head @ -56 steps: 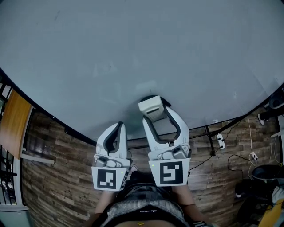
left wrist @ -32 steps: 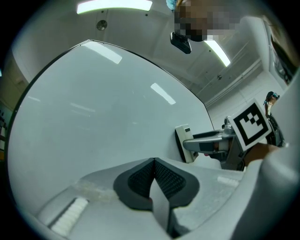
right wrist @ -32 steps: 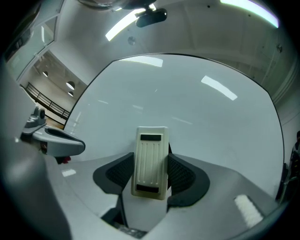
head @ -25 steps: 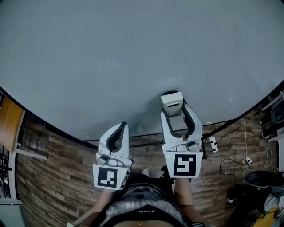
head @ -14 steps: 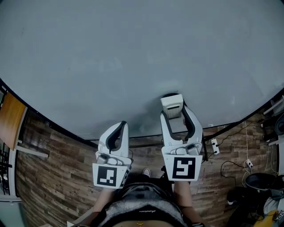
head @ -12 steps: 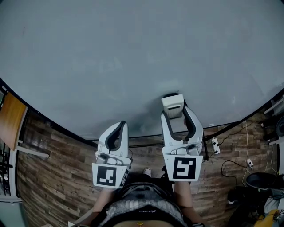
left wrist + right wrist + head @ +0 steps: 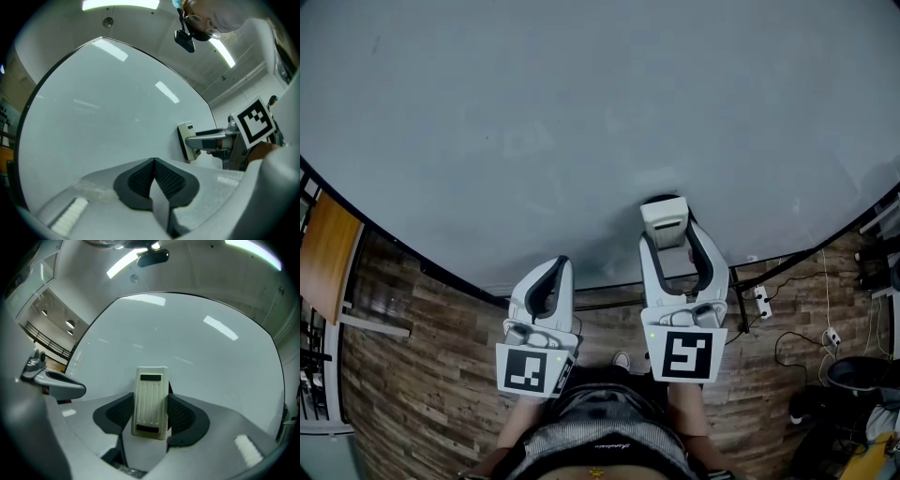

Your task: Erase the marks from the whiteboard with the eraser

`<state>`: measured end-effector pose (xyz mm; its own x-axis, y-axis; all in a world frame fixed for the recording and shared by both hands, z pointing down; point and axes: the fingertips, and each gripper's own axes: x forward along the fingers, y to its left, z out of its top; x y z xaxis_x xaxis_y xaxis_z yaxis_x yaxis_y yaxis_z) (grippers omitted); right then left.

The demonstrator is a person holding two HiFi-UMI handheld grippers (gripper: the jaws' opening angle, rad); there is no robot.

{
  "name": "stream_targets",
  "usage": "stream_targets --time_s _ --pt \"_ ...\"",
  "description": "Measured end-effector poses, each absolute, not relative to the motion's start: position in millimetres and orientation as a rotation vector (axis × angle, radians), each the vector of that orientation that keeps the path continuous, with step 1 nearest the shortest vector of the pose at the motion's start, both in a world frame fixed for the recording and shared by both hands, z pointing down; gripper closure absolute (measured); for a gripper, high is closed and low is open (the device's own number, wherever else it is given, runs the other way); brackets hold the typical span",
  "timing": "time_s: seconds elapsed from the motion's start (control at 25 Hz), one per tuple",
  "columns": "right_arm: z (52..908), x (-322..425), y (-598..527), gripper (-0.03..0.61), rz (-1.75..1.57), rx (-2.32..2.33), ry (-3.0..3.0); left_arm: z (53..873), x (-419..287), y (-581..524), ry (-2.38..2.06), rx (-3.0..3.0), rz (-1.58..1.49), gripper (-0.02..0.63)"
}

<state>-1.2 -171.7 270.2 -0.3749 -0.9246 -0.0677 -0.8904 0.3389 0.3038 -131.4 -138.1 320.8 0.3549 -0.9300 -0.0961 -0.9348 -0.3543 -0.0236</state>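
Pressing eraser (image 7: 150,399) on whiteboard (image 7: 581,112) | right gripper (image 7: 149,420) clamped | left gripper (image 7: 153,165) closed, empty

whiteboard (image 7: 581,94) top cut off, eraser (image 7: 665,221) underside hidden

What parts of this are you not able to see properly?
Wiping side of the eraser: it faces the whiteboard, away from every camera. The right tool view shows only its ribbed back.
Marks: the head view shows just a faint smudge, too pale to read.
Top of the whiteboard: cut off by the head view's upper edge.
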Motion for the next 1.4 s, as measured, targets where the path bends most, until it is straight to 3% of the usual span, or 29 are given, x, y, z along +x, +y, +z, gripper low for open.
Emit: stream_targets --time_s 0.84,1.4 --pt "259.9 -38.6 -160.3 0.347 -0.486 1.672 -2.473 323.0 -155.2 -129.6 1.726 -2.562 0.073 0.609" --pt "269.6 -161.1 -128.0 0.347 -0.485 1.606 -2.496 331.8 -256.8 -96.7 1.717 -2.578 0.080 0.609"
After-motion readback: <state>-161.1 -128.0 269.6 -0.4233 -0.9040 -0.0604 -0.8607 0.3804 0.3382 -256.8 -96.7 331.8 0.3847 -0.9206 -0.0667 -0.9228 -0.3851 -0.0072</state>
